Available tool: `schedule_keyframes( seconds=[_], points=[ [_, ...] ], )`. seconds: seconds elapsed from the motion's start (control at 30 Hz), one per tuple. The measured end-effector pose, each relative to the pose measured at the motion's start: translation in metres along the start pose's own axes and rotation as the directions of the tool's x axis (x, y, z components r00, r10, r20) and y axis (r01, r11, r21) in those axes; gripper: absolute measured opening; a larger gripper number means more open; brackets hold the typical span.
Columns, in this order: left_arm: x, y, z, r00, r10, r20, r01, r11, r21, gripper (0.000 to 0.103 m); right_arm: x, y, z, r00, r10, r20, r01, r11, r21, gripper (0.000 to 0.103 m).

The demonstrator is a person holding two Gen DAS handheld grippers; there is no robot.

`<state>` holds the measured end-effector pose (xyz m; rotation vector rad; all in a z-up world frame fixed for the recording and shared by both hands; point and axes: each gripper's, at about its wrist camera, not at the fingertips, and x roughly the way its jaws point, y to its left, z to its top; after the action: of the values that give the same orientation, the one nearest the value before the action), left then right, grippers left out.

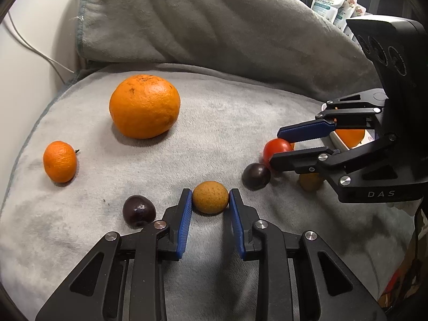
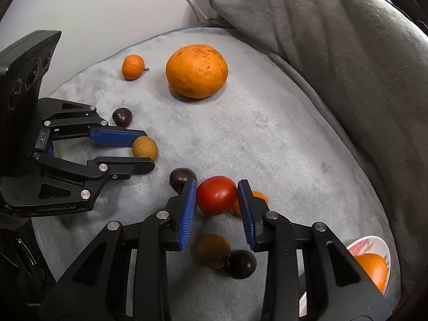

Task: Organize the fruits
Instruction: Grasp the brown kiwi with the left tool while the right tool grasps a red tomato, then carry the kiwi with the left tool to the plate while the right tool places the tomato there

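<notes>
Two claws were closed on fruit: my left gripper (image 1: 210, 200) pinched a small tan fruit (image 1: 210, 197) on the grey blanket (image 1: 227, 101), and my right gripper (image 2: 216, 200) clamped a red tomato (image 2: 216, 198). Dark plums (image 1: 139, 210) lay beside them; farther off sat a mandarin (image 1: 60, 161) and a big orange (image 1: 144, 106).

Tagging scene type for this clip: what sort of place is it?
Likely a home living room or bedroom, not a lab bench. Fruit such as the large orange lies on a grey plush cushion, a second cushion leans behind, and a white cable trails past.
</notes>
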<state>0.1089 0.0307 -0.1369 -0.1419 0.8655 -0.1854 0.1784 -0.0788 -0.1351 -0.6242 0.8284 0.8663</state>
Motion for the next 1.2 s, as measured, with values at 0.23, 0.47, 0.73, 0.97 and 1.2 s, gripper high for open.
schedule_keyframes(
  seconds=[0.23,0.47,0.73,0.97,1.2],
  points=[
    [-0.011,0.0,-0.001,1.0,-0.002,0.023,0.002,1.0,-0.007,0.026,-0.02,0.0,-0.005,0.999,-0.008,0.047,0.007,1.0,0.026,0.033],
    [-0.021,-0.009,-0.001,0.999,-0.023,0.045,0.023,1.0,-0.008,0.026,-0.037,-0.007,-0.012,0.996,-0.027,0.082,0.022,0.998,0.062,0.033],
    [-0.029,-0.027,-0.001,0.996,-0.063,0.059,0.064,0.998,-0.001,0.026,-0.065,-0.025,-0.035,0.99,-0.064,0.127,0.045,0.989,0.142,0.033],
    [-0.029,-0.053,0.003,0.991,-0.115,0.069,0.113,0.993,0.025,0.026,-0.092,-0.05,-0.067,0.981,-0.108,0.162,0.066,0.968,0.243,0.033],
    [-0.026,-0.085,0.01,0.982,-0.173,0.073,0.169,0.984,0.057,0.026,-0.119,-0.079,-0.1,0.968,-0.157,0.197,0.08,0.933,0.35,0.033]
  ],
)
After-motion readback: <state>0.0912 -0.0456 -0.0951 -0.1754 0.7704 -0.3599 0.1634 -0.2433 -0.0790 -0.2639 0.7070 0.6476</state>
